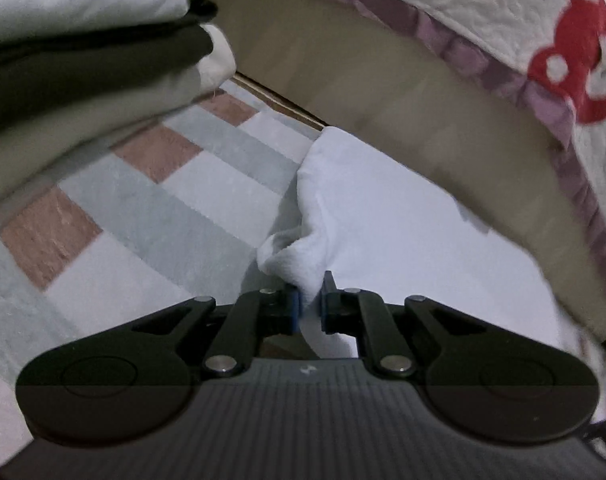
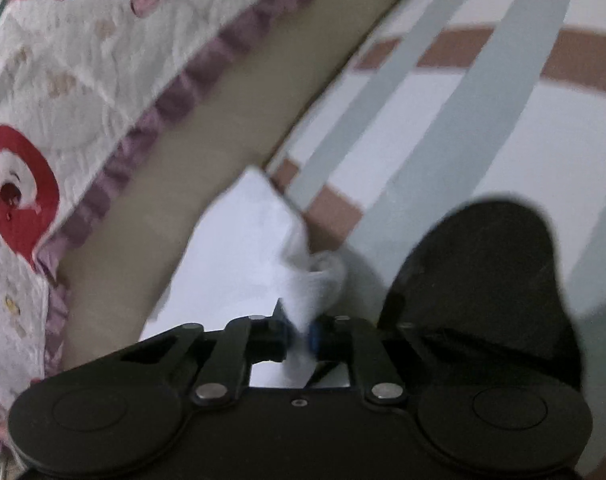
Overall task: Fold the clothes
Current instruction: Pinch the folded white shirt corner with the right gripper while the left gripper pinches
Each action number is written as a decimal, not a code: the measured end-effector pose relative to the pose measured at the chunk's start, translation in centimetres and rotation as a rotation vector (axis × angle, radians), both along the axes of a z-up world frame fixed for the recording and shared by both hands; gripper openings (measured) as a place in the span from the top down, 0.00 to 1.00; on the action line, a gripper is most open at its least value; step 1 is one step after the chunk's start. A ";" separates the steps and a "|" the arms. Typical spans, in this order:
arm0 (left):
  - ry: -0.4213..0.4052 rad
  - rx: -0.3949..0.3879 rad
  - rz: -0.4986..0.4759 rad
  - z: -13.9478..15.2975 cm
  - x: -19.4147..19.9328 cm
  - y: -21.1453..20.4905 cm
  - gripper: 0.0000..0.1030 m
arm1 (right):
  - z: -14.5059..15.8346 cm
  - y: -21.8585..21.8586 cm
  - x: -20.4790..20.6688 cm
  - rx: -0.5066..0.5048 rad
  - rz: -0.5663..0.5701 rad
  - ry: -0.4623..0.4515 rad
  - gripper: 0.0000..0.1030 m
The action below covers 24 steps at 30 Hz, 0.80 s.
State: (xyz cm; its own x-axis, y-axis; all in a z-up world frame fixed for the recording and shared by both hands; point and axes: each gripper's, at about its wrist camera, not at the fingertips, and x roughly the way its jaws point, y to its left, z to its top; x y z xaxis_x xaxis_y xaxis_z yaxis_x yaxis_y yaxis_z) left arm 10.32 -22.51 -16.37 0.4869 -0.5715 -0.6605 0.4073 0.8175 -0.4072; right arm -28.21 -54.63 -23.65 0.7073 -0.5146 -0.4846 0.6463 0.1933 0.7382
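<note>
White garment [image 1: 383,220] stretched between left hand-held gripper [image 1: 311,304], right hand-held gripper [image 2: 301,334].

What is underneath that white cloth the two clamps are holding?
The white cloth lies over a checked rug of grey, white and reddish-brown blocks, beside a beige bed base. The rug shows only around the cloth; whatever sits directly beneath it is covered.

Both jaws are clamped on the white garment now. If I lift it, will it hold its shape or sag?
Probably sag: the white garment bunches into soft wrinkles at the left gripper and right gripper, so it looks floppy. It seems thin and light. On the striped rug it may drag rather than slide cleanly.
</note>
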 end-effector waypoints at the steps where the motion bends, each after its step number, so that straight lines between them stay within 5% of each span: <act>1: 0.029 0.011 -0.001 -0.4 0.3 -0.1 0.92 | 0.2 0.1 0.1 -0.012 -0.004 0.018 0.92; 5: 0.185 -0.074 0.030 -2.4 1.9 1.6 0.90 | 0.1 0.0 0.1 -0.006 -0.015 0.034 0.90; 8: 0.244 -0.136 0.041 -3.1 2.5 2.2 0.86 | -1.2 -0.4 -0.5 0.077 -0.022 -0.072 0.74; 9: 0.260 -0.146 0.045 -3.3 2.6 2.2 0.82 | -1.3 -0.4 -0.4 0.081 -0.015 -0.078 0.61; 10: 0.276 -0.155 0.049 -3.6 2.8 2.3 0.72 | -1.4 -0.4 -0.2 0.086 -0.009 -0.083 0.59; 16: 0.165 -0.041 0.006 -2.8 1.4 -0.3 0.71 | -1.4 0.0 1.1 0.037 0.026 -0.065 0.62; 17: 0.160 -0.045 0.004 -2.9 1.4 -0.4 0.79 | -1.3 0.2 1.3 0.015 0.027 -0.054 0.62; 19: 0.177 -0.074 0.014 -2.8 1.5 -0.1 0.89 | -1.3 0.2 1.3 0.002 0.040 -0.051 0.78; 24: 0.219 -0.170 0.045 0.6 1.2 2.2 0.92 | 1.1 1.2 -1.1 0.022 0.061 -0.045 0.88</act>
